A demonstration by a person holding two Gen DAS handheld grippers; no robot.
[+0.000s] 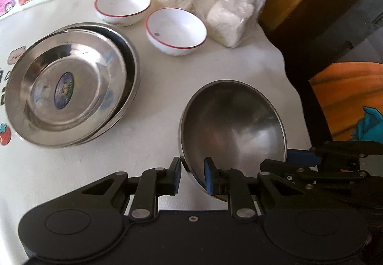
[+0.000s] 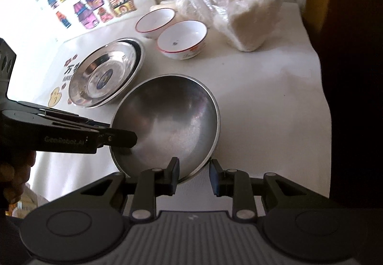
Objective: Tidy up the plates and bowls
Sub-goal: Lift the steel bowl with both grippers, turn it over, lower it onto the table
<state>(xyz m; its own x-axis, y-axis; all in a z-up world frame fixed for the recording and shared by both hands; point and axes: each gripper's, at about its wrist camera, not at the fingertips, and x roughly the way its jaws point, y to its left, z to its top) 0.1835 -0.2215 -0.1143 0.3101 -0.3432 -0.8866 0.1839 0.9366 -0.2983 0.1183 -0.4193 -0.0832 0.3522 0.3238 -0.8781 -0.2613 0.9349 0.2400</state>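
The jaws of the left gripper (image 1: 192, 175) are clenched on the steel bowl (image 1: 233, 126) rim; the right gripper (image 2: 194, 175) is spread, apparently straddling it. The bowl, tilted beside the plate stack (image 1: 69, 83), is mid-transfer; a lift comes next.

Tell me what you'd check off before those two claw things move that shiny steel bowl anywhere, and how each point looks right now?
1. Left gripper astride the steel bowl rim, one finger inside, one outside: ok.
2. Left grip firm: cannot tell; the jaws look closed on the rim, but tightness does not show.
3. Right gripper grip: not ok; its jaws stand open, one finger over the bowl's near edge, one outside.
4. Bowl level: not ok; it looks tilted.
5. Steel plates stacked: ok, though the top plate sits off-centre.
6. Two red-rimmed white bowls apart from the steel bowl: ok.
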